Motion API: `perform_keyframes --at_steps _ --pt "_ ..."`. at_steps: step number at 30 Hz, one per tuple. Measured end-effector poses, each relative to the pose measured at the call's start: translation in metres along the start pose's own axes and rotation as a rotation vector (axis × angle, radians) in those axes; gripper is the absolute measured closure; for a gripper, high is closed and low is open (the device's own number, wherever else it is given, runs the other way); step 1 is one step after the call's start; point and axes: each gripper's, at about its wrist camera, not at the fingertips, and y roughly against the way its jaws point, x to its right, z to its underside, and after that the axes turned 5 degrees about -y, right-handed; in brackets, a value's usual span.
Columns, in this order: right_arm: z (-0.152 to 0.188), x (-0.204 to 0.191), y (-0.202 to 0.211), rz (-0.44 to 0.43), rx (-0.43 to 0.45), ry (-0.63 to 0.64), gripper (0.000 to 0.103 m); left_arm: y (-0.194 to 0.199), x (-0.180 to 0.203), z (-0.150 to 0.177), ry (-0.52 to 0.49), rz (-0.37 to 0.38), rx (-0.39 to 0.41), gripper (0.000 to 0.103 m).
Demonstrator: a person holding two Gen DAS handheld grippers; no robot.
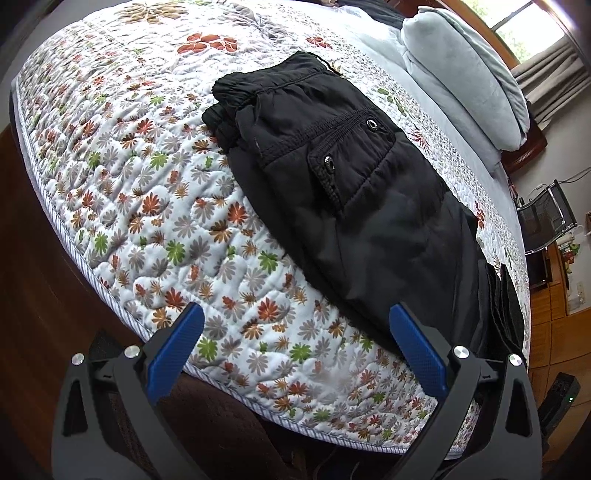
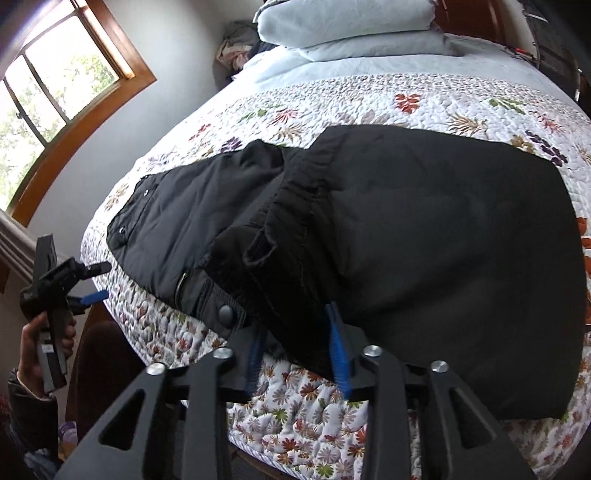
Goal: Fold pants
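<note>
Black pants (image 1: 343, 192) lie folded on the flowered quilt (image 1: 147, 184) of the bed. In the left wrist view my left gripper (image 1: 295, 325) is open and empty, held over the bed's near edge, its right pad (image 1: 417, 354) at the pants' near end. In the right wrist view the pants (image 2: 406, 229) lie across the quilt (image 2: 314, 417). My right gripper (image 2: 295, 332) has its blue pads (image 2: 338, 347) partly closed around a bunched edge of the pants near a snap button (image 2: 226, 314). The left gripper (image 2: 94, 282) also shows there, open, at the left, apart from the pants.
Light blue pillows (image 1: 461, 74) and folded bedding (image 2: 343, 26) lie at the head of the bed. A window (image 2: 55, 81) is on the wall. A chair (image 1: 546, 218) and wooden floor are beyond the bed's far side.
</note>
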Motion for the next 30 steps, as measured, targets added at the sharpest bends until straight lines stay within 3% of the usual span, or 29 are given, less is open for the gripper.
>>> perform_keyframes --at_steps 1,3,5,7,15,18,20,25,26,28,30 --pt "0.0 0.001 0.001 -0.023 -0.004 -0.011 0.047 0.0 0.001 0.0 -0.001 0.0 0.001 0.003" --pt "0.001 0.002 0.007 -0.113 -0.004 -0.047 0.037 0.001 0.001 0.0 0.001 -0.003 0.004 0.003" --pt "0.0 -0.003 0.014 -0.134 0.024 -0.035 0.037 0.0 0.001 -0.001 0.007 0.0 0.003 0.003" --pt "-0.002 -0.009 0.015 -0.075 0.039 0.004 0.038 0.001 0.001 -0.001 0.012 0.005 0.001 0.003" --pt "-0.001 -0.024 -0.004 0.046 0.006 0.112 0.059 -0.005 0.006 0.002 0.019 0.02 -0.014 0.003" --pt "-0.001 -0.023 -0.005 0.016 0.005 0.096 0.077 -0.006 0.005 0.001 0.035 0.034 -0.017 0.003" --pt "-0.001 -0.025 -0.005 0.022 0.004 0.111 0.077 -0.007 0.004 0.001 0.054 0.049 -0.012 0.003" --pt "0.003 -0.029 -0.01 0.033 -0.006 0.138 0.077 -0.006 -0.008 -0.002 0.173 0.174 0.025 0.003" --pt "0.003 -0.028 -0.01 0.021 -0.01 0.134 0.072 -0.006 -0.01 -0.003 0.19 0.187 0.028 0.003" --pt "0.002 -0.025 -0.005 -0.038 -0.017 0.099 0.051 -0.009 -0.012 -0.006 0.229 0.221 0.029 0.003" --pt "0.002 -0.024 0.008 -0.1 0.009 0.07 0.051 -0.01 -0.013 -0.008 0.255 0.255 0.035 0.003"
